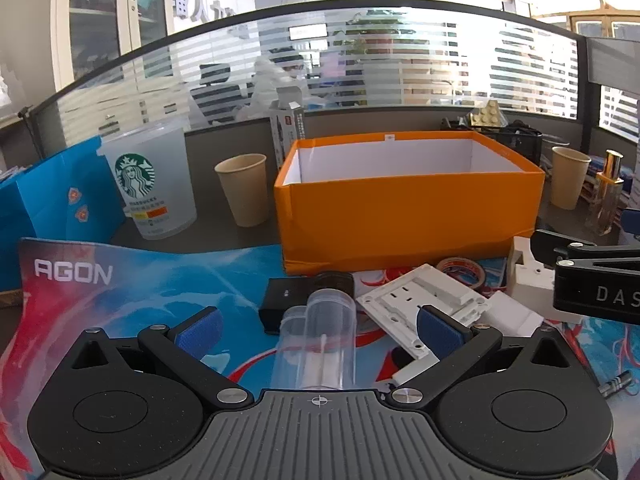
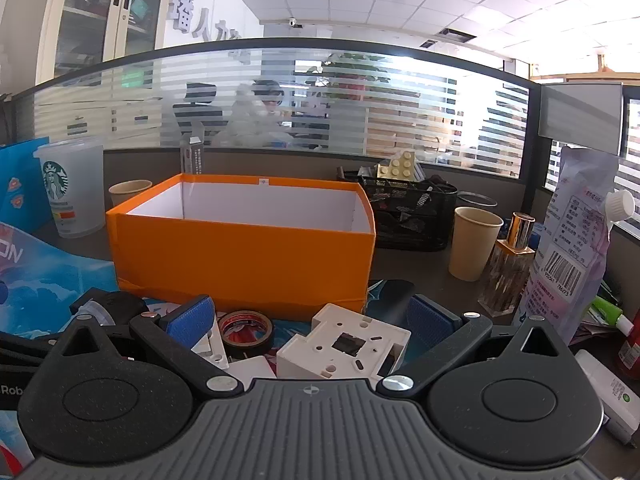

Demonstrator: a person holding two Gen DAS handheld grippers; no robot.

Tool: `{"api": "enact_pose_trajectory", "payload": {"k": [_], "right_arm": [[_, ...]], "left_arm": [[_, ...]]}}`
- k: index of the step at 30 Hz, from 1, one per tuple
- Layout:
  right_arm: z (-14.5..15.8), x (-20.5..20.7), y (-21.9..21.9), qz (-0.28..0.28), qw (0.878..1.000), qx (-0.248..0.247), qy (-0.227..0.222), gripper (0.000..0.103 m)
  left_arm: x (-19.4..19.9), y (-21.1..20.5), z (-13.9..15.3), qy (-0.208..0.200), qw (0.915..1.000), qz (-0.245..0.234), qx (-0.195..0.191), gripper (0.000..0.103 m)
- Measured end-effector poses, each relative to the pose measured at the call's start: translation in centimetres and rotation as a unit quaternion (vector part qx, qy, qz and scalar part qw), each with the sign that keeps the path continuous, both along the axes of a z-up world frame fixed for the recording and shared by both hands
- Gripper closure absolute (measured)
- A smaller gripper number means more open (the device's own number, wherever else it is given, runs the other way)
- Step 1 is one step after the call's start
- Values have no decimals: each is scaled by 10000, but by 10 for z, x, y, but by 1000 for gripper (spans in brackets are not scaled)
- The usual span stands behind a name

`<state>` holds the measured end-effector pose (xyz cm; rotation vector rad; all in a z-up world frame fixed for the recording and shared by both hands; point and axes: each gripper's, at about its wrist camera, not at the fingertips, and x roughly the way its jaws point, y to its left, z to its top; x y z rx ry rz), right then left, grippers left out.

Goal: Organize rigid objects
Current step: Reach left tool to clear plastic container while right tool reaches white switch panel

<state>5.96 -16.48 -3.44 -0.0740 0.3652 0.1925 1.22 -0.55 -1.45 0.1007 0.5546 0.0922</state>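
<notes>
Left tongs (image 1: 318,330) gape around a clear tube (image 1: 320,340); orange box (image 1: 404,220) beyond, white plate (image 1: 420,300) beside

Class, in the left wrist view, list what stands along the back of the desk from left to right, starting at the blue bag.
Blue bag → Starbucks cup → paper cup → orange box → second paper cup → gold-capped bottle.

An office: a striped glass partition (image 2: 280,96) is standing beyond the claw, a person (image 2: 266,108) is sitting behind it, and a cabinet (image 2: 100,12) is rising far left.
</notes>
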Motion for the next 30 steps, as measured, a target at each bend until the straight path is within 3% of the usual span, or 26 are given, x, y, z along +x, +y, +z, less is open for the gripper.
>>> {"api": "enact_pose_trajectory", "payload": {"k": [26, 30], "right_arm": [[-15, 9, 5, 562, 9983, 0, 159, 0], [-17, 7, -3, 632, 9976, 226, 149, 0]], "left_arm": [[24, 17, -20, 257, 9995, 153, 89, 0], [26, 22, -22, 253, 9994, 232, 103, 0]]}}
